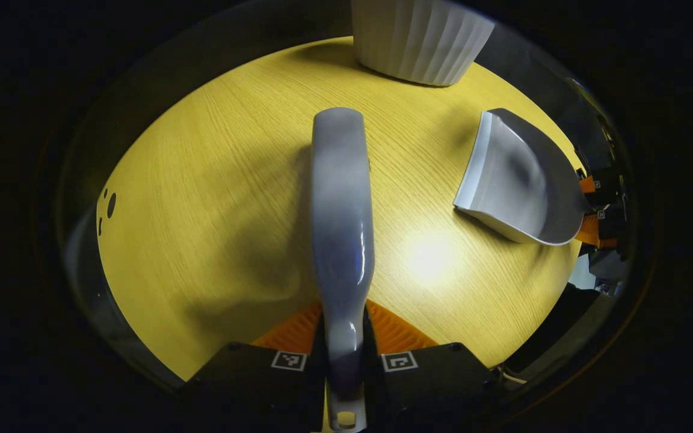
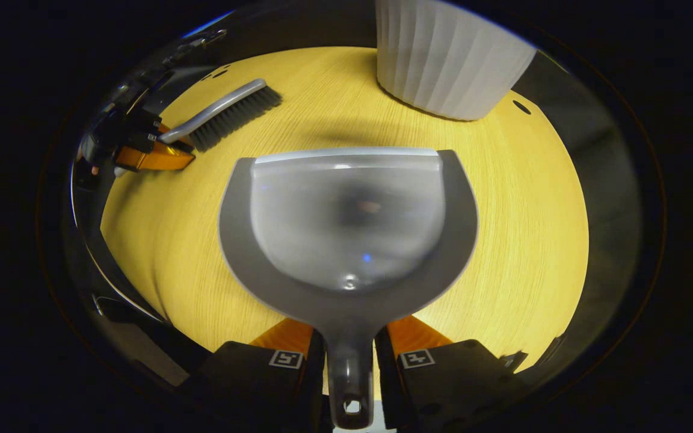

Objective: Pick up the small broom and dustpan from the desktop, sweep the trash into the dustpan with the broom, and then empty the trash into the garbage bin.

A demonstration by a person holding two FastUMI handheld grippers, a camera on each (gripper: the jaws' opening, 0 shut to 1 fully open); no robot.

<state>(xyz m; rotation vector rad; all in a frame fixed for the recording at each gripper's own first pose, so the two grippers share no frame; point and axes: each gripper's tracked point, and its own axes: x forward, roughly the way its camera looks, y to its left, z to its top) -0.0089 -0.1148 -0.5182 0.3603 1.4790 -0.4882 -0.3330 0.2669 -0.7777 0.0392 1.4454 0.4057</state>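
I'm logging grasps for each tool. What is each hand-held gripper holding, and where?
The left hand-held gripper grips the broom by its handle end; the right hand-held gripper grips the dustpan by its handle.

No readable text, brand or number can be seen anywhere; the only signs are small black-and-white square marker patterns on the left gripper (image 1: 344,361) and on the right gripper (image 2: 350,359), and they contain no letters.
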